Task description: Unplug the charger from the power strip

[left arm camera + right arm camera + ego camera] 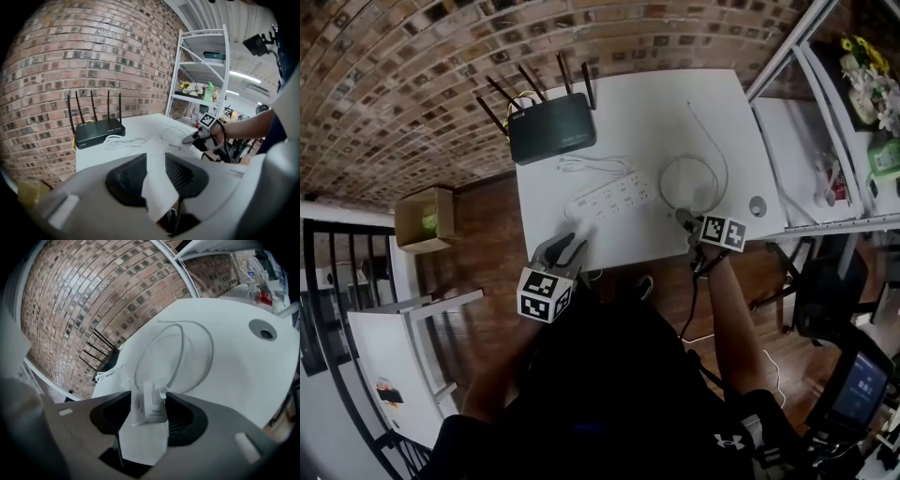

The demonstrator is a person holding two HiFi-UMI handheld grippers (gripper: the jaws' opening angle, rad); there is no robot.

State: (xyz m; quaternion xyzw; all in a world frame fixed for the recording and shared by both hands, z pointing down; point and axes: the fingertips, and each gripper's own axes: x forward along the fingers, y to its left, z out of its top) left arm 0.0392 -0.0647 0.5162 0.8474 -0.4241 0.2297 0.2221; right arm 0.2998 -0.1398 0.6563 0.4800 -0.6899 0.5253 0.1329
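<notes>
Task thing: the white charger rests on the white counter, just right of the right end of the power strip. It looks clear of the sockets.
Right gripper: the right gripper straddles the charger with its jaws released. There is a clear gap at the left pad, and the right pad is close but does not appear to press.
Charger's axis: it stands roughly on end between the jaws, with its printed face towards the right gripper view.
Charger's cable: its cable leaves from the far side and loops away over the counter.
Left gripper: the left gripper is at the near counter edge, just short of the strip's left end. Its jaws are parted and grasp nothing.
Strip's axis: it lies across the counter from left to right, slightly slanted.
Nearer hand: the right, since the charger sits inside its jaws, while the left is well apart from it.
Judgement: the unplugging looks done, and what remains is for the right hand to back straight off.
Surroundings: a black router stands at the back left, a bundled white cord lies behind the strip, and a grommet hole is to the right.
In the way: only the cable loop beyond the charger. Nothing blocks a retreat towards the person.
</notes>
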